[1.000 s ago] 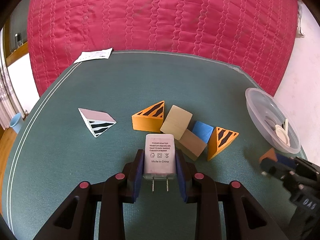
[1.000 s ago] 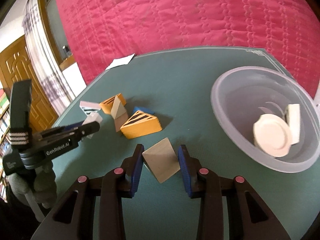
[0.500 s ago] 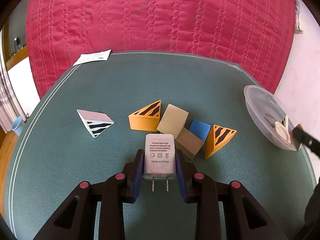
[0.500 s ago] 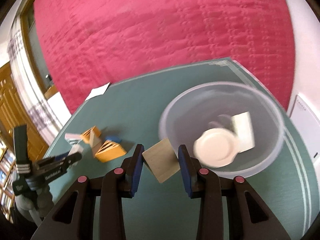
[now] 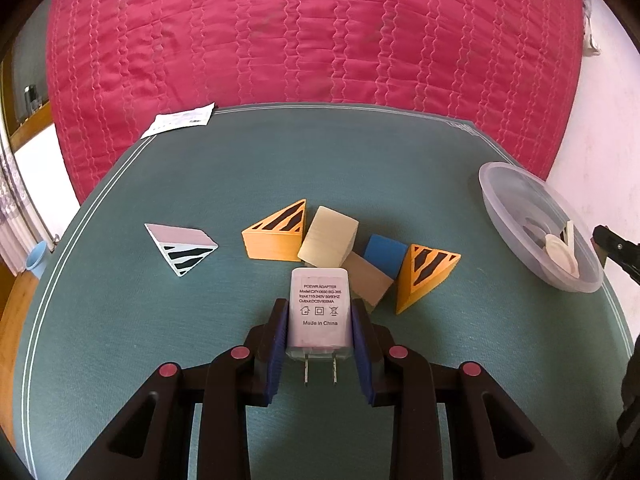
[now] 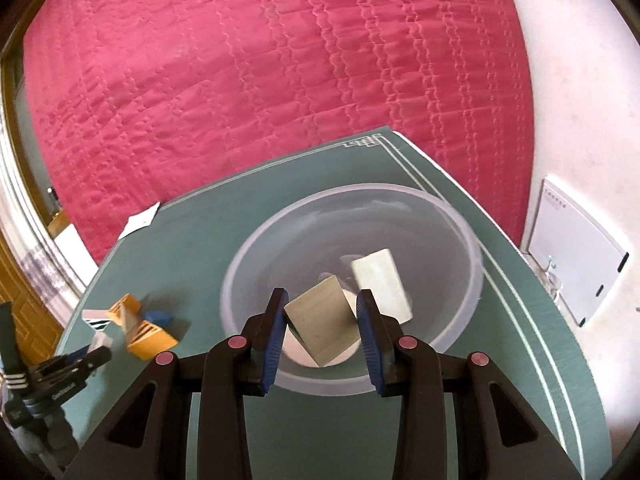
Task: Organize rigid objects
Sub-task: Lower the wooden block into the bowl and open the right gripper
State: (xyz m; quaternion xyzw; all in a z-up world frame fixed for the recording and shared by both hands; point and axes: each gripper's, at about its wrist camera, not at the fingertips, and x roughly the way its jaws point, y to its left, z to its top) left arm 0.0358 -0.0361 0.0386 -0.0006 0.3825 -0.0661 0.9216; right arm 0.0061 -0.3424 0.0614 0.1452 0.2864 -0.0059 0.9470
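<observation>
Left wrist view first: the left gripper (image 5: pixel 320 334) is pinching a white power adapter (image 5: pixel 319 312) by its sides, prongs pointing back toward the camera, held just in front of a cluster of blocks on the green table (image 5: pixel 120 320). In that cluster sit two orange striped wedges (image 5: pixel 276 232), a pale wooden block (image 5: pixel 329 236), a blue block (image 5: pixel 386 254) and a tan block partly hidden behind the adapter; a white zebra-striped wedge (image 5: pixel 182 248) lies apart to the left. The clear plastic bowl (image 5: pixel 516 200) waits at the right edge, with pale pieces already inside. Over to the right wrist view: the right gripper (image 6: pixel 322 320) is clamped on a wooden block (image 6: pixel 322 318), tilted on a corner between the blue pads (image 6: pixel 276 332), and it hangs over the bowl's near side. A white block (image 6: pixel 382 284) and a round pale disc lie in the bowl beneath. This looks like the drop-off step: next the jaws should part so the block falls inside, clear of the rim. The adapter's turn would follow.
</observation>
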